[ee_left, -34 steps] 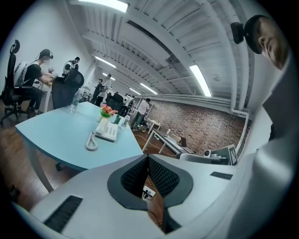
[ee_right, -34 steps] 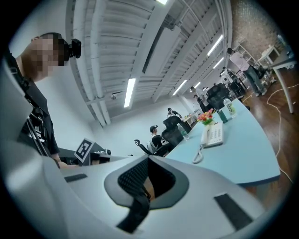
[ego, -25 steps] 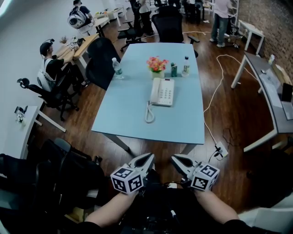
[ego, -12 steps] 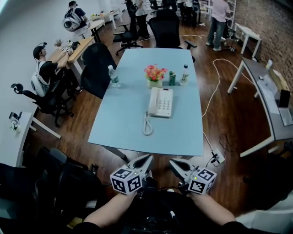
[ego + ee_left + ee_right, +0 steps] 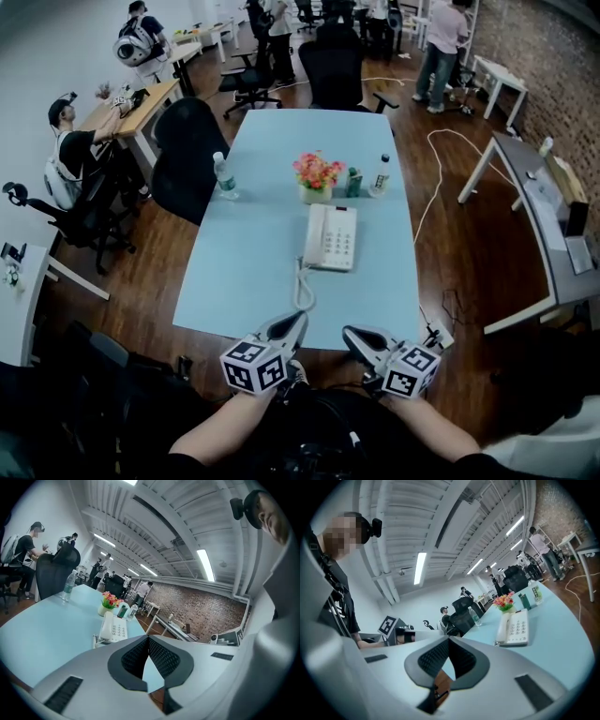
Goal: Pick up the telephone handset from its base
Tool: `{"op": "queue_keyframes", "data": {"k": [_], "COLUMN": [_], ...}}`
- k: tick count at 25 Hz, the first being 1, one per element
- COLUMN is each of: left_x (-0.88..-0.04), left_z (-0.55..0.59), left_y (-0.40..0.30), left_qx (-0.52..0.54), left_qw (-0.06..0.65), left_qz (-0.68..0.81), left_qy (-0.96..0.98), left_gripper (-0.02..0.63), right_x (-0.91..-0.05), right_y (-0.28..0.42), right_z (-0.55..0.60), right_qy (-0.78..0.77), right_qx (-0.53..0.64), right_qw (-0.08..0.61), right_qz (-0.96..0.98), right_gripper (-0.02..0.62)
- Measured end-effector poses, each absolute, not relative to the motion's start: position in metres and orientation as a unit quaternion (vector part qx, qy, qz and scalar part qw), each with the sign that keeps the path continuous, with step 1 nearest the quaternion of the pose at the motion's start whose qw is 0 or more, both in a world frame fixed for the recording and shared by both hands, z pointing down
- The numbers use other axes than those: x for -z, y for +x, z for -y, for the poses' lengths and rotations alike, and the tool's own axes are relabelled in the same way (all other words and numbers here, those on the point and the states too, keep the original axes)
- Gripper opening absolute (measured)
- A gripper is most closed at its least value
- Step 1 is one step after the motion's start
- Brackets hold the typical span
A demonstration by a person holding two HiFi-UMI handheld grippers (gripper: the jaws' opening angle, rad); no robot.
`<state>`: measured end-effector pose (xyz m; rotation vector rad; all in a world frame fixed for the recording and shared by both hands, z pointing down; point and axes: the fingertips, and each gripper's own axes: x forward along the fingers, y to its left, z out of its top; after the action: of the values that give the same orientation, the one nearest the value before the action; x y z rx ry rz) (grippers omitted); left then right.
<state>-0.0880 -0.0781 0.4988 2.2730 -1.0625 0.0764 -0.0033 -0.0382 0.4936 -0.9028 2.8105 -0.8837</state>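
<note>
A white telephone (image 5: pixel 331 238) lies mid-way along the light blue table (image 5: pixel 244 272), its handset (image 5: pixel 314 234) resting on the base's left side. The coiled cord (image 5: pixel 302 286) trails toward the near edge. In the head view my left gripper (image 5: pixel 298 322) and right gripper (image 5: pixel 349 335) hover side by side at the table's near edge, well short of the phone. Both are shut with nothing between the tips. The left gripper view shows the phone (image 5: pixel 112 629) ahead beyond the gripper (image 5: pixel 148 638). In the right gripper view the phone (image 5: pixel 513 629) is ahead and right of the gripper (image 5: pixel 449 639).
Behind the phone stand a flower pot (image 5: pixel 318 175), a green can (image 5: pixel 354 182) and a bottle (image 5: pixel 379 174); a water bottle (image 5: pixel 223 175) is at the left edge. Black chairs (image 5: pixel 187 155) flank the table. A white cable (image 5: pixel 431 178) and power strip (image 5: pixel 436 333) lie on the floor at right.
Both grippers and the head view have moved forward toward the table. The phone is nearer, and the gripper tips now reach the table's near edge. Both stay shut.
</note>
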Motion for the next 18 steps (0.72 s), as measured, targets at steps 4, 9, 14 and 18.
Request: {"op": "queue_keyframes", "data": {"k": [4,9,14,18], "left_x": [-0.505,-0.519,-0.527,-0.529], "left_z": [0.108,0.146,0.177,0.195], "left_y": [-0.1,-0.111,-0.109,-0.106], "left_qx": [-0.037,-0.051,-0.062,-0.066], "left_qw": [0.319,0.324,0.329,0.319], "left_qz": [0.384,0.358,0.334,0.331], "left_qy": [0.866,0.874,0.881,0.885], "left_gripper": [0.0,0.0,0.0,0.0], "right_x": [-0.493,-0.49,-0.495,-0.497], "right_y": [-0.011,-0.02,-0.024,-0.02], "right_z": [0.069,0.1,0.118,0.132], "right_qy": [-0.316,-0.353,-0.377,-0.387], "right_qx": [0.285,0.281,0.282,0.286], "right_qw": [0.024,0.032,0.027,0.026], "right_qz": [-0.905,-0.892,-0.882,-0.876], "right_gripper": [0.018,0.018,0.018,0.018]}}
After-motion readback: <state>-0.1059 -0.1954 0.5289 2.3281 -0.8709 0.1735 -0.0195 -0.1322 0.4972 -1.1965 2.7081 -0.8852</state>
